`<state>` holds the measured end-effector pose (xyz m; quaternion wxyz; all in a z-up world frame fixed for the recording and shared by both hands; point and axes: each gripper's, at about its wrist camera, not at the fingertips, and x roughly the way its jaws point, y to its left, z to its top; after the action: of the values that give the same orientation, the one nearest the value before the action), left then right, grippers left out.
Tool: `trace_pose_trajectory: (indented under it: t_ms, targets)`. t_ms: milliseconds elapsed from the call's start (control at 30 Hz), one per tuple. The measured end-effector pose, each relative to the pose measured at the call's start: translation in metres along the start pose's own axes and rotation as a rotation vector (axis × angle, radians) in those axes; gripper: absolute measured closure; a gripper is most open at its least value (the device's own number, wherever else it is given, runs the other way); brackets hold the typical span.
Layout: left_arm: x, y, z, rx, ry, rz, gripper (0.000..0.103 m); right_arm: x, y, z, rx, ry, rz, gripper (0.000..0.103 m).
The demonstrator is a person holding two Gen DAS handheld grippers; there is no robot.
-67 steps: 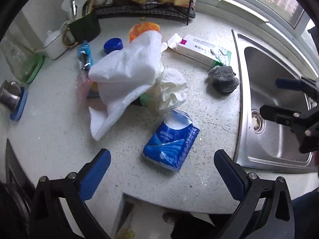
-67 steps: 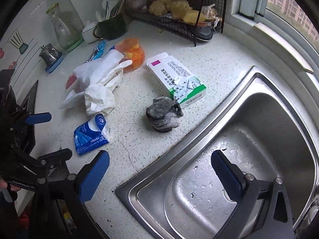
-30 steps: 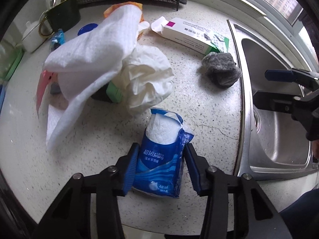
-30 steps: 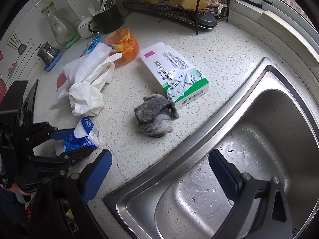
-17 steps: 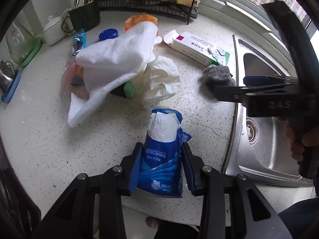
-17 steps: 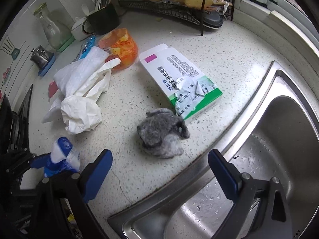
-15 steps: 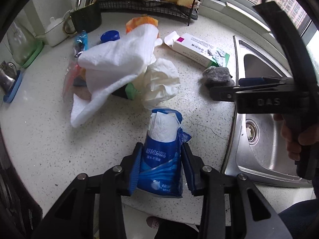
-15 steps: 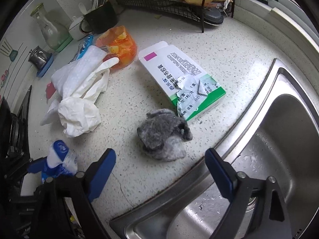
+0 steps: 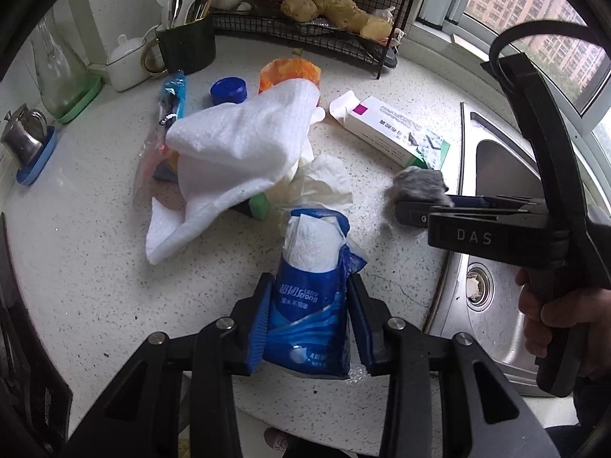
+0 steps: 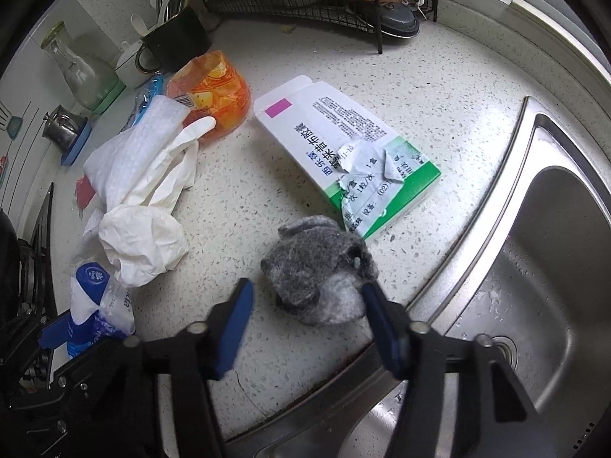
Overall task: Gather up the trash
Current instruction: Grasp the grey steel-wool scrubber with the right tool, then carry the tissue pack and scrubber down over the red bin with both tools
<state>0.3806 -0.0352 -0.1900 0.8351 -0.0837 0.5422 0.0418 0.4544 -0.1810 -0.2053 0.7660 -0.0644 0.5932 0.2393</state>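
In the left wrist view, the left gripper (image 9: 309, 322) is clamping the blue tissue pack (image 9: 310, 305) between its 2 pads, now lifted off the speckled countertop (image 9: 91, 252) where it lay a second ago. In the right wrist view, the right gripper (image 10: 311, 328), wide open a second ago, has just been closing around the grey scrubbing pad (image 10: 317, 267) beside the sink (image 10: 553, 267); its right pad is touching the wad, the left pad (image 10: 236, 324) standing just clear.
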Motion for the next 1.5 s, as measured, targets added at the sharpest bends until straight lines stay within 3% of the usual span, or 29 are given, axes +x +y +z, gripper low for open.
trace_pose_trajectory:
  t_ms: [100, 300, 867, 1167, 1500]
  targets:
    - [0.002, -0.001, 0.0, -0.009, 0.002, -0.005, 0.067, 0.003, 0.005, 0.0, -0.016, -0.007, -0.005, 0.072]
    - [-0.004, 0.004, -0.002, -0.024, -0.007, -0.008, 0.067, -0.002, 0.01, -0.006, -0.038, -0.033, -0.004, 0.079]
    - [-0.04, 0.019, -0.036, -0.004, -0.04, -0.01, 0.067, -0.045, 0.037, -0.046, -0.08, -0.112, 0.02, 0.082]
    - [-0.084, 0.034, -0.082, 0.061, -0.05, -0.01, 0.067, -0.075, 0.075, -0.099, -0.044, -0.158, -0.009, 0.082]
    - [-0.135, 0.062, -0.163, 0.145, -0.051, -0.062, 0.067, -0.099, 0.134, -0.187, 0.051, -0.187, -0.044, 0.082]
